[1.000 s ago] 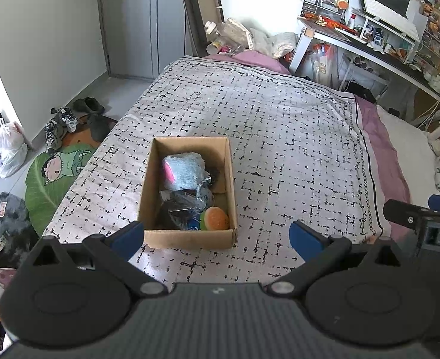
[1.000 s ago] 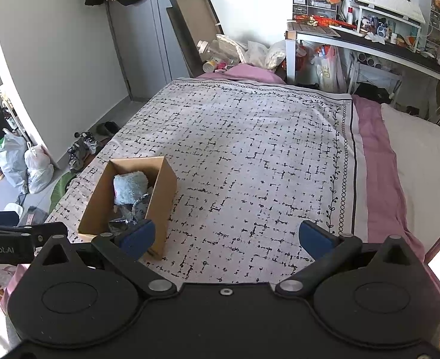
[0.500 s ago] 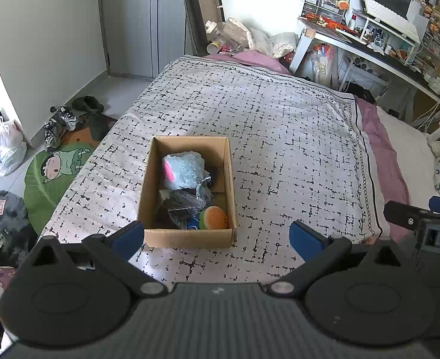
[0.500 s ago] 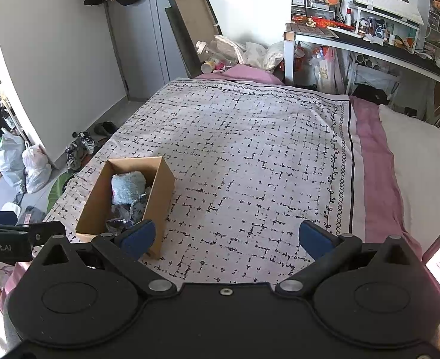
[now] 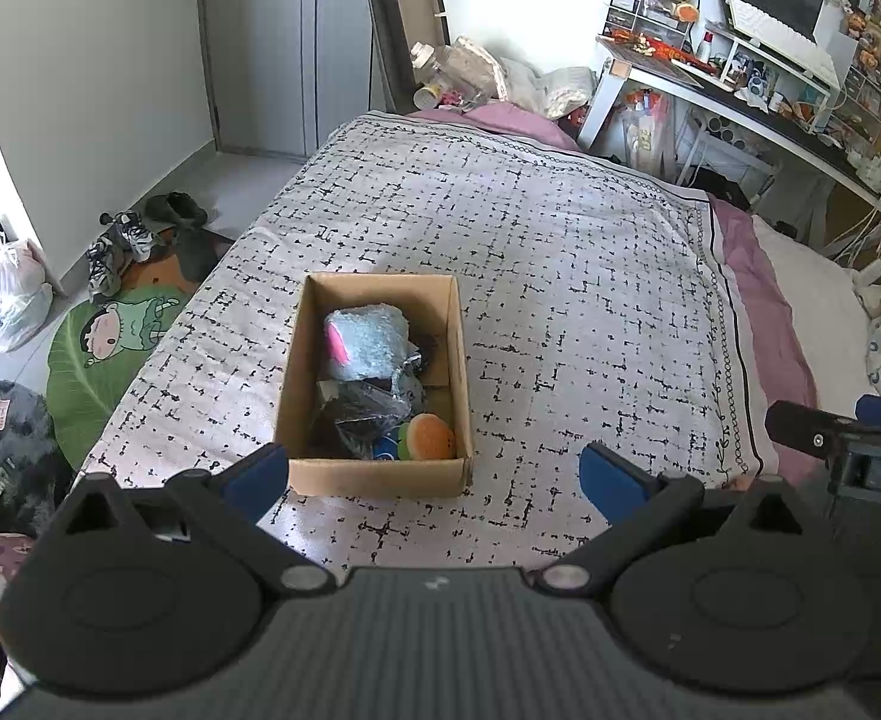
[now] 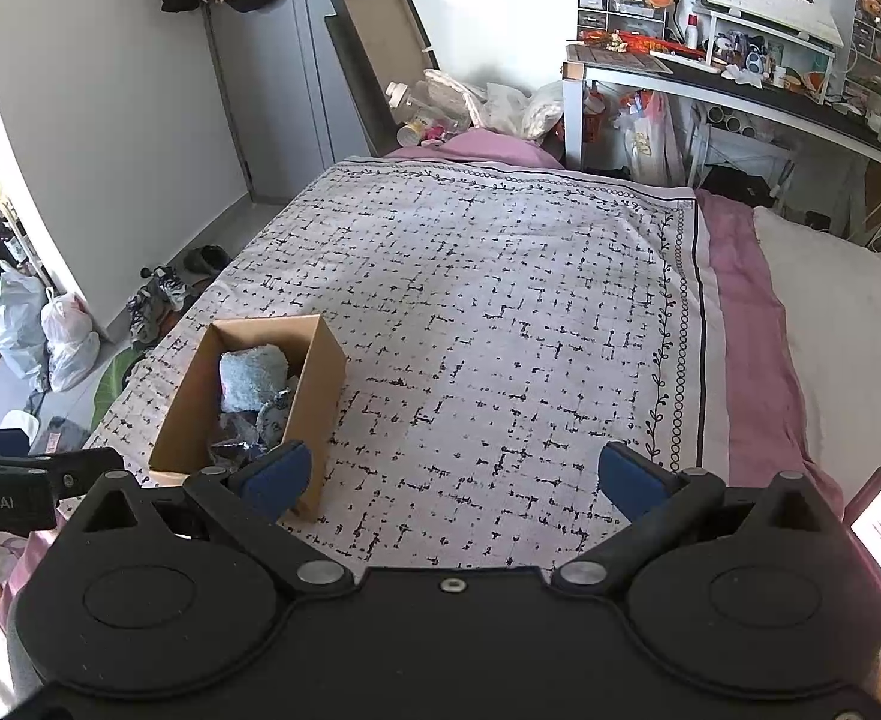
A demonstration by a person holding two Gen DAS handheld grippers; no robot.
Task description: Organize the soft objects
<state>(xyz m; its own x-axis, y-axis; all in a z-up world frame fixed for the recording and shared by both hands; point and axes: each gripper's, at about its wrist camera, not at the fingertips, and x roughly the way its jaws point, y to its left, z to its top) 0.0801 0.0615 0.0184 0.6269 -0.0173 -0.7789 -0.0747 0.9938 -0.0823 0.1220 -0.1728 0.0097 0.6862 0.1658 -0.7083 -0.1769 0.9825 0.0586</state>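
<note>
Over the last second almost nothing has changed: both the left hand-held gripper (image 5: 434,474) and right hand-held gripper (image 6: 455,477) remain open and empty above the bed (image 5: 560,276), while the soft objects (image 5: 368,339) sit in the cardboard box (image 5: 374,477) at 12 o'clock of the left, suggesting sorting is complete.

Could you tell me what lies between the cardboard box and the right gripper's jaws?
Only bare patterned bedspread, seen in the right wrist view, beside the brown cardboard box.
</note>
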